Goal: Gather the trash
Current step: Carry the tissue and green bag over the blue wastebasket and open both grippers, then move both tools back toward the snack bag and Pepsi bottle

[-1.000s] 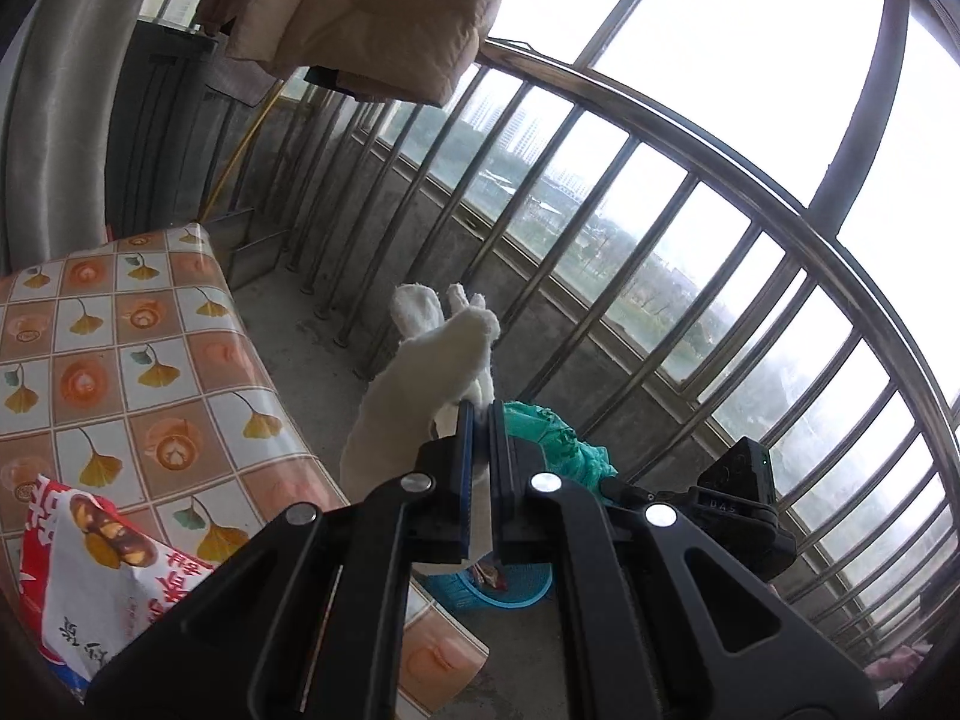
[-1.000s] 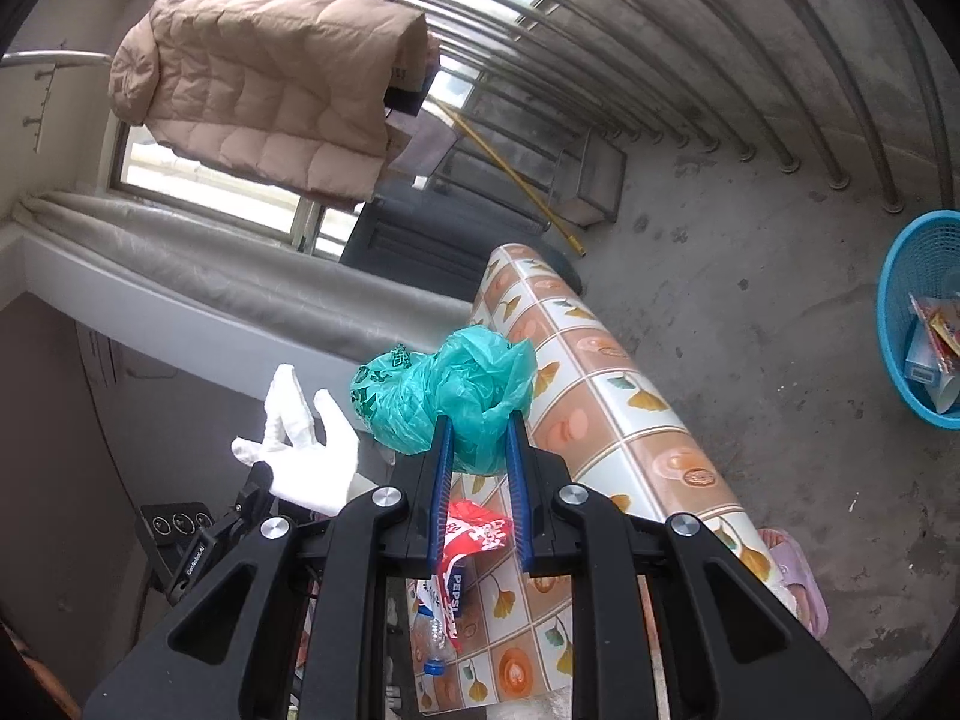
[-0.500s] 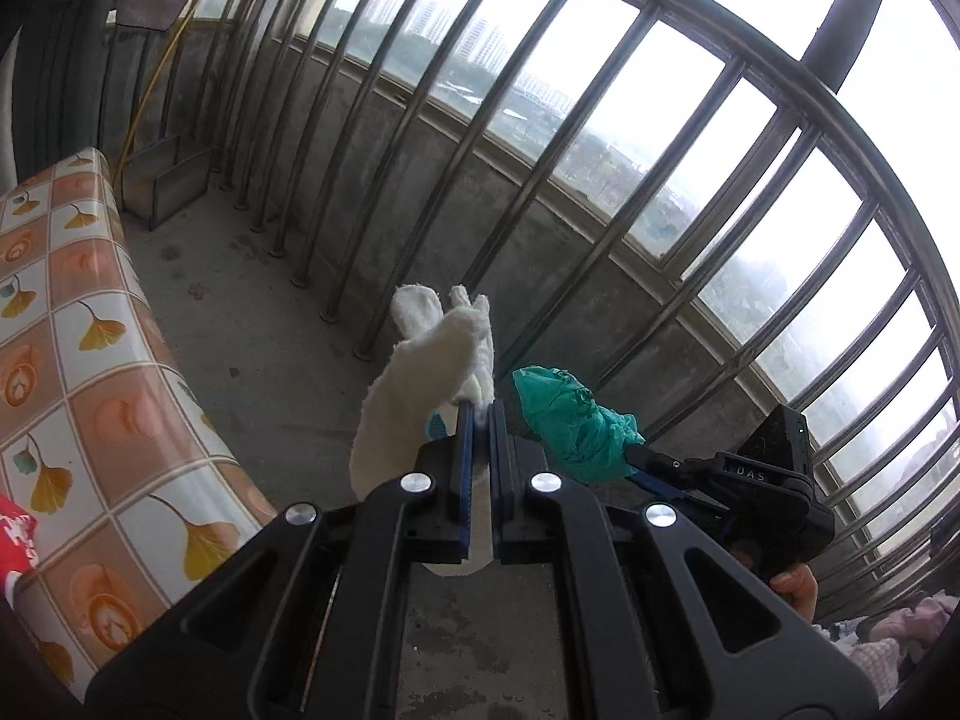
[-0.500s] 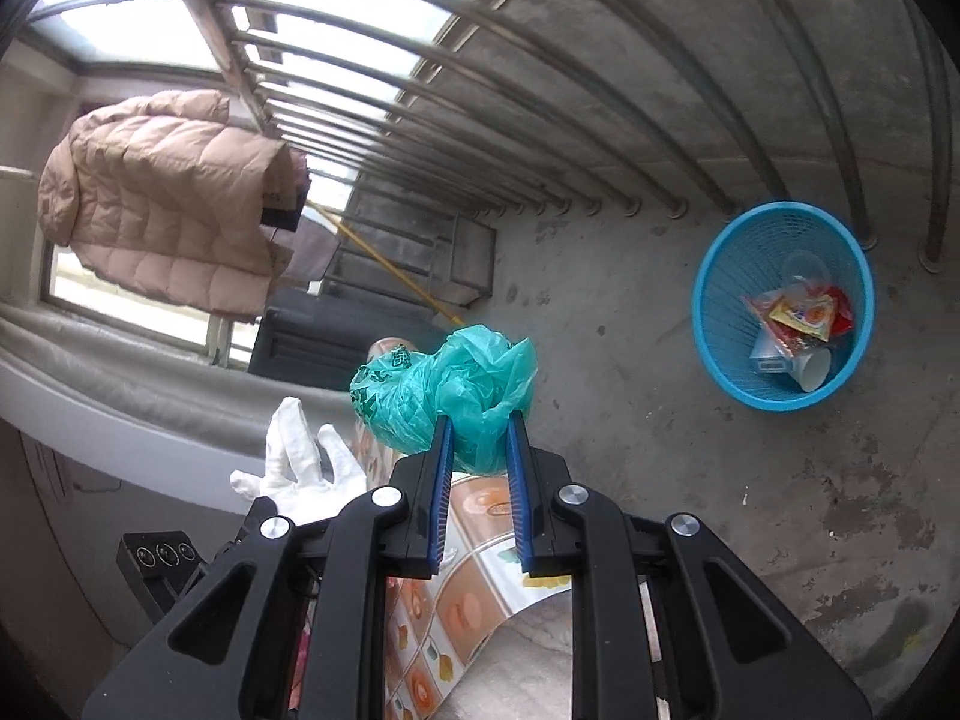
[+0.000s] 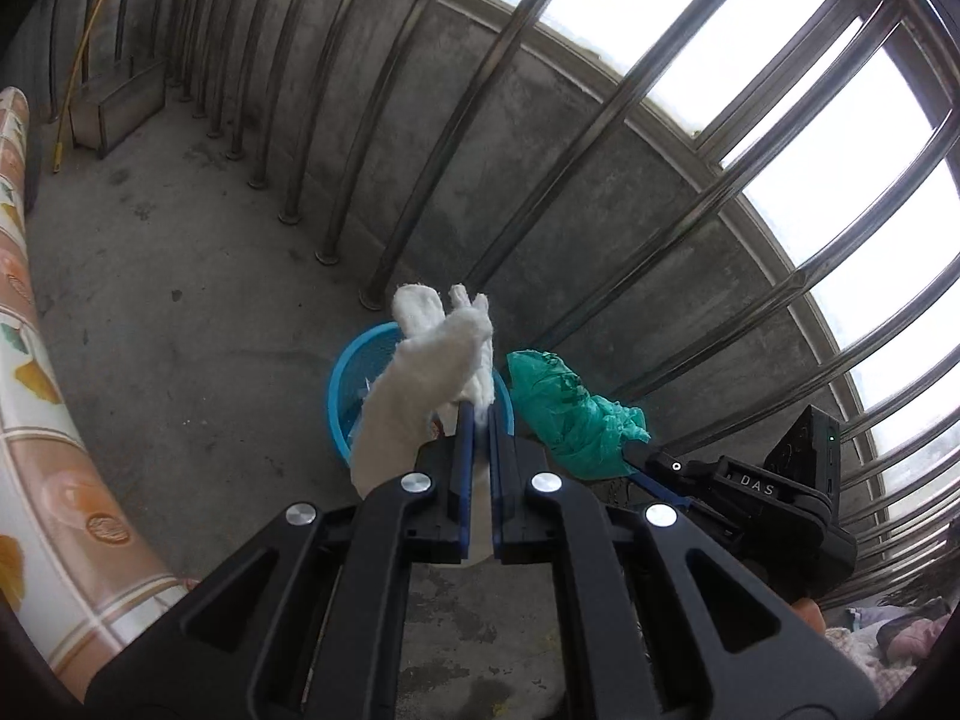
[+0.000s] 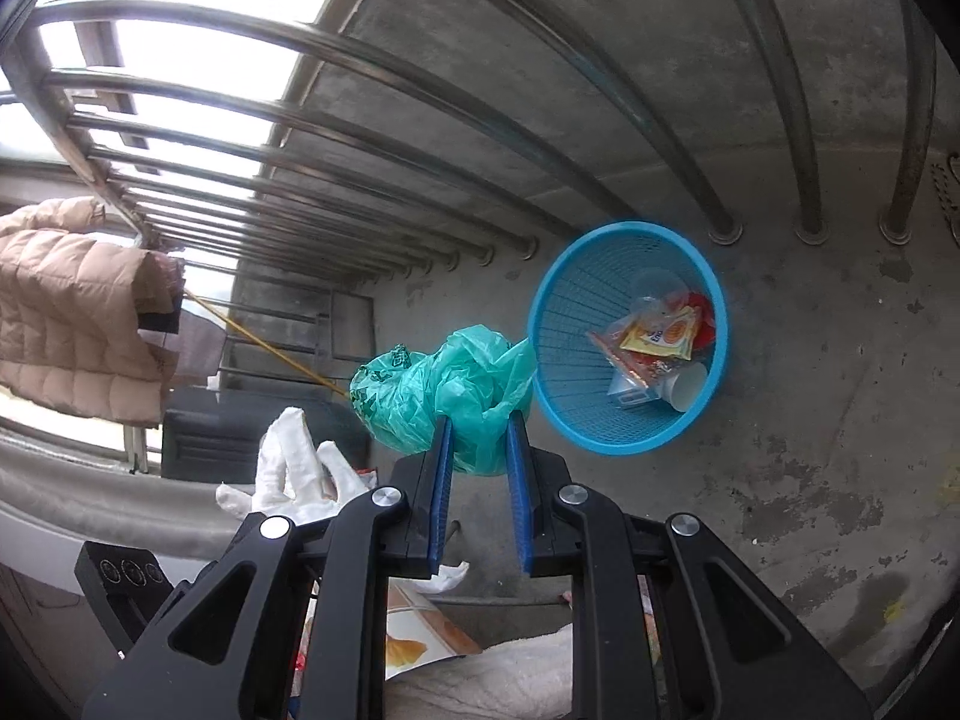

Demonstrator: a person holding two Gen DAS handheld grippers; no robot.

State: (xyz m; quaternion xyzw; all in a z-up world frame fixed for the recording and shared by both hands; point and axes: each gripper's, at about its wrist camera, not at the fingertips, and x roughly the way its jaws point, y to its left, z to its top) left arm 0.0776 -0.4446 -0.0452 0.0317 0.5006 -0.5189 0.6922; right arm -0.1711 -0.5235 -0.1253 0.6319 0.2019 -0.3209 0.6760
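Left hand-held gripper [image 5: 477, 420]: jaws narrow, clamped on a white cloth glove [image 5: 429, 384] that stands up from the fingertips and droops to the left of them.

Right hand-held gripper [image 6: 480, 435]: jaws part closed, pinching a crumpled green plastic bag [image 6: 444, 390]; dark print on the bag, not readable. In the left wrist view its black body shows to the right of the left hand-held gripper, lettered "DAS", with the bag held out at its tip.

Blue mesh basket [image 6: 630, 336]: on the concrete floor, ahead and to the right of the right hand-held gripper, near the foot of the metal railing [image 6: 720, 120]. Contents: yellow and red snack wrappers [image 6: 660, 333], clear plastic, a white cup [image 6: 687, 387]; wrapper print too small to read. From the left wrist view the basket lies directly behind the glove.

Surface with orange tile-and-leaf pattern [image 5: 36, 420]: left of the left hand-held gripper.

Beige padded jacket [image 6: 72, 312]: hanging, far left of the right hand-held gripper.
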